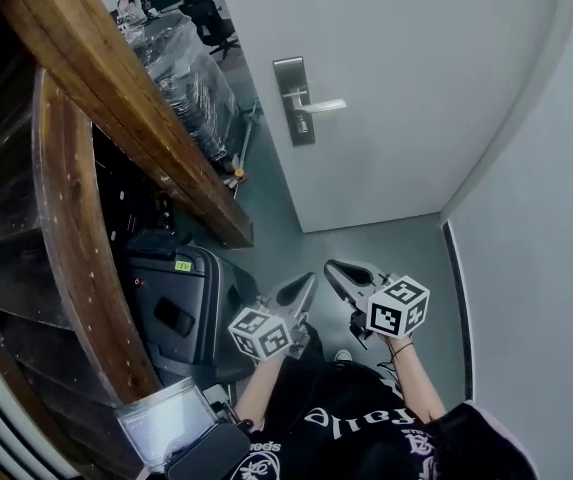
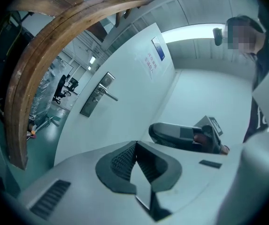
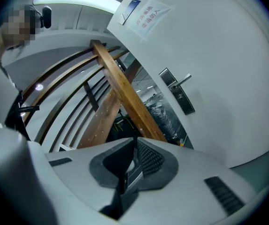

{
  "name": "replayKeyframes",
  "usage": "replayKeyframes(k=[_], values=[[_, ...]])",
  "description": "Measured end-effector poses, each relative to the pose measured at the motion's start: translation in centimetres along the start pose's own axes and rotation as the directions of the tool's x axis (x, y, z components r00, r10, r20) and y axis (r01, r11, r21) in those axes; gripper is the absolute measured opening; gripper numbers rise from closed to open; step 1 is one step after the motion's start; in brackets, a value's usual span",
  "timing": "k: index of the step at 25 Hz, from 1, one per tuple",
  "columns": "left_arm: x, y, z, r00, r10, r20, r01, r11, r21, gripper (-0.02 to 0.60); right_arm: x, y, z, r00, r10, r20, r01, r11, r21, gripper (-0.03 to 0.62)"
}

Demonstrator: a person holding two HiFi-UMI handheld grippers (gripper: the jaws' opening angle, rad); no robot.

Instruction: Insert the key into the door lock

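The white door (image 1: 406, 58) carries a steel lock plate (image 1: 294, 100) with a lever handle (image 1: 321, 105); the plate also shows in the left gripper view (image 2: 96, 95) and the right gripper view (image 3: 177, 93). Both grippers are held low near the person's body, well short of the door. My right gripper (image 1: 334, 268) (image 3: 136, 139) is shut on a thin silvery key (image 3: 132, 171) that lies between its pads. My left gripper (image 1: 306, 280) (image 2: 135, 143) is shut, and I see nothing in it. The right gripper (image 2: 181, 136) also appears in the left gripper view.
A curved wooden stair rail (image 1: 136, 98) runs along the left. Below it stand a black suitcase (image 1: 181, 308) and an open laptop (image 1: 166, 423). Plastic-wrapped goods (image 1: 181, 68) lie beyond the door's edge. A white wall (image 1: 546, 218) closes the right side.
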State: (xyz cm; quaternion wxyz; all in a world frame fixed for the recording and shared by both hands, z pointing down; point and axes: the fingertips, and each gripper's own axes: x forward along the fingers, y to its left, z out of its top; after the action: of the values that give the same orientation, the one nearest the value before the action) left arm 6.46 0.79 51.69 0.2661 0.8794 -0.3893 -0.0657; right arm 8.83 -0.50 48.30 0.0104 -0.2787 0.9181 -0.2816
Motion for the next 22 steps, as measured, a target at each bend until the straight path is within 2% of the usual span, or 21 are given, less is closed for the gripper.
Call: replayKeyframes(k=[5,11,17,22], values=[[-3.4,-2.2,-3.2,0.999,0.043,-0.026,-0.043,0.999,-0.012,0.005,-1.9,3.4,-2.6,0.998,0.058,-0.024,-0.057,0.998,0.014,0.036],[-6.7,-3.2,-3.6,0.998,0.068,-0.01,-0.068,0.998,-0.002,0.005,-2.7,6.1,-5.4,0.996,0.075,-0.056,-0.073,0.997,0.031,0.036],[-10.0,-3.5,-2.8,0.998,0.055,0.016,-0.055,0.998,0.032,0.005,-2.2,9.1,-7.2,0.996,0.071,-0.058,-0.069,0.997,0.024,0.035],[-15.3,-5.3,-3.9,1.0,0.025,-0.009,-0.025,0.997,0.073,0.005,-2.4,13.6,-9.5,0.999,0.038,-0.038,-0.037,0.999,0.032,0.036]])
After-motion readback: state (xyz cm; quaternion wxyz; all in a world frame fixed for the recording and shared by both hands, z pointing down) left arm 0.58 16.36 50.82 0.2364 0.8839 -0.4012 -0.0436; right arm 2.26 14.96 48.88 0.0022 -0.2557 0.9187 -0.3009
